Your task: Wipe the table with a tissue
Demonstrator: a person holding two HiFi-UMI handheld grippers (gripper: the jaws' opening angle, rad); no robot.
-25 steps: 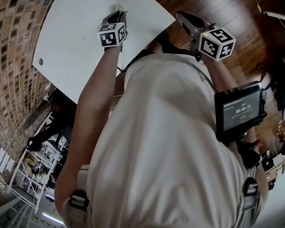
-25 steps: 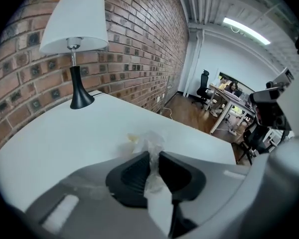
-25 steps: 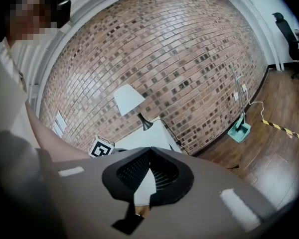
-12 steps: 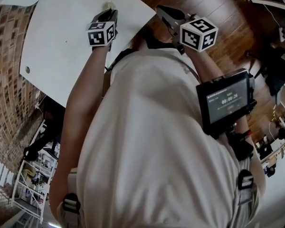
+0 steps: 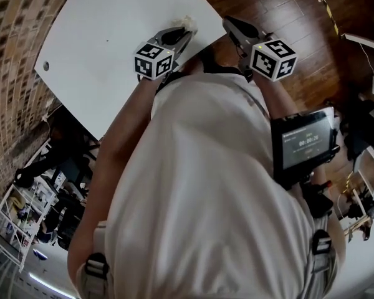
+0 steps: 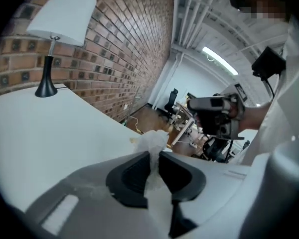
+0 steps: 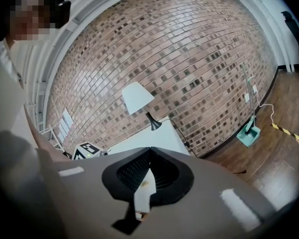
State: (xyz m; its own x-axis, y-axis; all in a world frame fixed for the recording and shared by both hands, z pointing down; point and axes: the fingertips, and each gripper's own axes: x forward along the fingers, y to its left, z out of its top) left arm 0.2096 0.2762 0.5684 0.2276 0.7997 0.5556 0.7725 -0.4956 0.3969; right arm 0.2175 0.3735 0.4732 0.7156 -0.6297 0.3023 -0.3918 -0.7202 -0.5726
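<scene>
A crumpled white tissue [image 5: 188, 22] sticks out of my left gripper [image 5: 186, 31], which is shut on it. It hangs over the white table [image 5: 106, 36] close to the table's right-hand edge; I cannot tell whether it touches the top. In the left gripper view the tissue [image 6: 152, 142] is pinched between the dark pads, and the table [image 6: 35, 143] runs off to the left. My right gripper [image 5: 229, 22] hovers beyond that edge over the wooden floor [image 5: 280, 11]. In its own view the right gripper [image 7: 150, 151] is shut with nothing in it.
A black-stemmed lamp with a white shade [image 6: 60, 29] stands at the table's far end by the brick wall [image 6: 134, 39]; the lamp [image 7: 138, 98] also shows in the right gripper view. A screen device [image 5: 305, 145] is strapped to the person's right forearm. Shelves [image 5: 25, 210] stand lower left.
My left gripper has carried the tissue from further in on the table toward its right-hand edge. The right gripper has stayed about where it was.
</scene>
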